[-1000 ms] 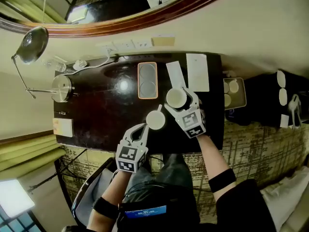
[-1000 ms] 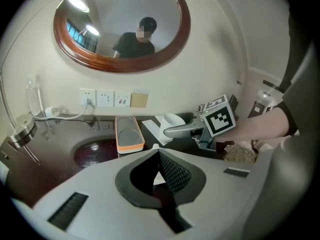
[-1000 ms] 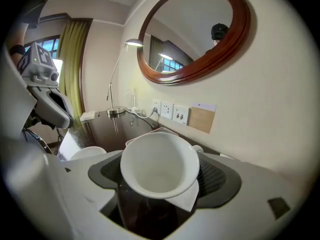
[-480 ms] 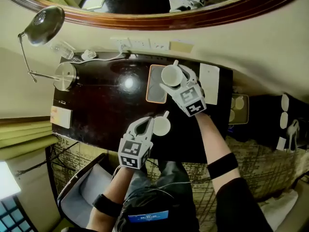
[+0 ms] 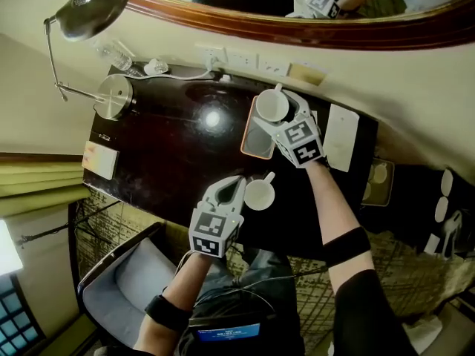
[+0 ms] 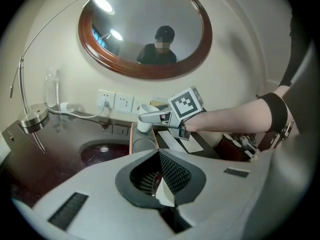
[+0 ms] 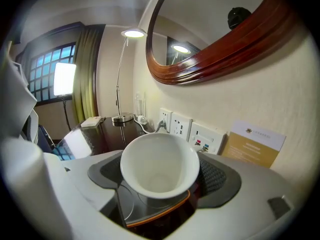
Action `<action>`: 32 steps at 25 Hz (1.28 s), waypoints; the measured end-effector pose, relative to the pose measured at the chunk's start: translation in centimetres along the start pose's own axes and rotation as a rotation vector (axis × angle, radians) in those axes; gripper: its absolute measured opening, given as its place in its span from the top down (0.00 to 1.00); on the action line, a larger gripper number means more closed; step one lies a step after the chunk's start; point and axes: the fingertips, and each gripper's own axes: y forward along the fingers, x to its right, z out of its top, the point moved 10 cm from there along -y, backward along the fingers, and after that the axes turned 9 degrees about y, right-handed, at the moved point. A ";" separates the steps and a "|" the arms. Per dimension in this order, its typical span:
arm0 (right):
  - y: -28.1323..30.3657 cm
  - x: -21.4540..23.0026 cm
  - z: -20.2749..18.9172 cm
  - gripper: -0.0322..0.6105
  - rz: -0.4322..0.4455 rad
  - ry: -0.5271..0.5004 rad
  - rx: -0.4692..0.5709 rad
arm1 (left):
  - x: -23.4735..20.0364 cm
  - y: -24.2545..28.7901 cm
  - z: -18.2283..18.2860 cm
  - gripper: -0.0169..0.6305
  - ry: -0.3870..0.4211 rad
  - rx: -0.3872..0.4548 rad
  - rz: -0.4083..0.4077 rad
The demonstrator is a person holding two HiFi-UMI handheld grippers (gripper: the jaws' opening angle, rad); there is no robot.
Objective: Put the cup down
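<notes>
My right gripper (image 5: 280,111) is shut on a white cup (image 5: 272,106) and holds it upright above the far end of an orange-rimmed tray (image 5: 253,145) on the dark desk (image 5: 171,162). Seen from the right gripper view, that cup (image 7: 160,166) fills the space between the pads, with the tray (image 7: 150,215) just beneath. My left gripper (image 5: 236,189) hovers near the desk's front edge, shut on the rim of a second white cup (image 5: 259,196). In the left gripper view only a white sliver (image 6: 165,194) shows between the shut pads, and the right gripper (image 6: 159,117) is ahead.
A desk lamp (image 5: 90,10) with a round base (image 5: 113,96) stands at the left. Wall sockets (image 5: 245,58) and a card (image 7: 255,144) line the wall below the mirror. White papers (image 5: 342,147) lie right of the tray, a notepad (image 5: 99,160) at the left edge, a chair (image 5: 126,280) underneath.
My right gripper has carried its cup from beside the papers toward the wall, over the tray's far end. The left gripper and its cup have shifted only slightly.
</notes>
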 end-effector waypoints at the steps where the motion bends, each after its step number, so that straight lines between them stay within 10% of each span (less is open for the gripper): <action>1: 0.2 0.0 -0.2 0.27 0.000 0.000 -0.007 | 0.0 -0.1 -0.2 0.97 -0.004 -0.001 0.003; 32: -6.4 -2.0 2.8 0.26 -0.101 0.140 -0.050 | -1.0 -3.9 2.9 0.97 -0.006 0.018 -0.060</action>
